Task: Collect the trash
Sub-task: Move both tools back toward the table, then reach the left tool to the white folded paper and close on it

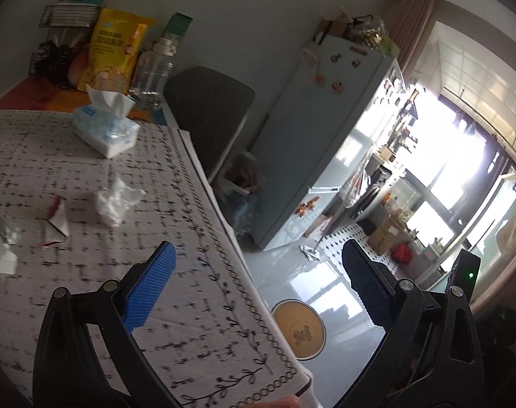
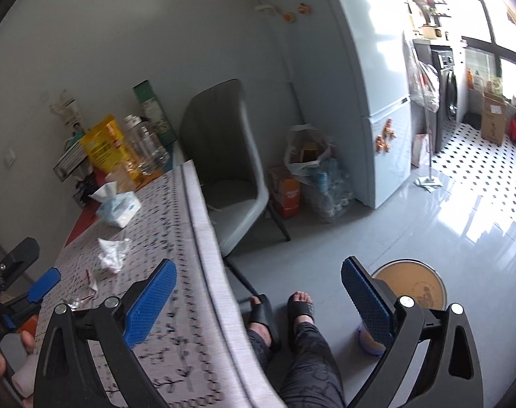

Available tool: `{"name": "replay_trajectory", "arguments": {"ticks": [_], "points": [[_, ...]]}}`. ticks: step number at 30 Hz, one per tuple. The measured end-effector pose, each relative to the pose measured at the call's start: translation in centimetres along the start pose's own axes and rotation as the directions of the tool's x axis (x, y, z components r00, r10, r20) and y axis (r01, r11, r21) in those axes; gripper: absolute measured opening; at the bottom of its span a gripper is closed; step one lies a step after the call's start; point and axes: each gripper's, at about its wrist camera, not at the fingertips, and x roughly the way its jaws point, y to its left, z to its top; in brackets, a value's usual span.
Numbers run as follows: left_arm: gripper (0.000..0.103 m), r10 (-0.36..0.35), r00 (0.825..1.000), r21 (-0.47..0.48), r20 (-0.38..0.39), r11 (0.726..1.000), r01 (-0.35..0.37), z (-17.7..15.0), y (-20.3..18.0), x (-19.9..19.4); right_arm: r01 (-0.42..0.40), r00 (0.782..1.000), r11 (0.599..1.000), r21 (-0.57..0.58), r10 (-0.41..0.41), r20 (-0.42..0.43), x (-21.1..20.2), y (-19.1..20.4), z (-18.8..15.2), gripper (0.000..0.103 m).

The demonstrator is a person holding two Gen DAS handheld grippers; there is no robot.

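While the table [image 1: 88, 170] spread under your tools, the bin [image 2: 409, 289] sat on the floor beside it, within reach for drops. You held the left gripper [image 1: 258, 289] and right gripper [image 2: 258, 297] spread wide and empty; the crumpled tissue [image 1: 117, 200] and wrappers [image 1: 55, 224] lay ahead, untouched.

Bare tablecloth [image 1: 176, 204] rings the crumpled tissue [image 1: 117, 202]; tissue pack [image 1: 103, 129] behind.

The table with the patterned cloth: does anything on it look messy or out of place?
Yes. Loose litter lies on the tablecloth: a crumpled white tissue, a torn red-and-white wrapper and crinkled clear plastic with a white scrap beside it. The tissue pack sits upright and tidy behind them. Both claws hang open, holding nothing.
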Motion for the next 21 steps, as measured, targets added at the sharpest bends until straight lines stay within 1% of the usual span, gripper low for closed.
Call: {"name": "replay_trajectory", "arguments": {"ticks": [4, 9, 14, 21], "points": [[0.097, 0.046, 0.999, -0.034, 0.028, 0.998, -0.045, 0.2, 2.4, -2.2, -0.036, 0.999, 0.999, -0.040, 0.035, -0.013, 0.2, 2.8, -0.3, 0.095], [0.097, 0.100, 0.994, -0.068, 0.046, 0.993, -0.097, 0.2, 5.2, -4.4, -0.082, 0.996, 0.994, -0.074, 0.080, -0.032, 0.2, 5.4, -1.0, 0.095], [0.097, 0.151, 0.987, -0.090, 0.053, 0.985, -0.146, 0.3, 7.4, -6.1, -0.145, 0.988, 0.984, -0.100, 0.139, -0.062, 0.4, 7.6, -1.7, 0.095], [0.097, 0.203, 0.977, -0.129, 0.070, 0.973, -0.193, -0.1, 10.7, -8.1, -0.202, 0.978, 0.968, -0.146, 0.191, -0.087, 0.9, 11.0, -1.9, 0.095]]}}
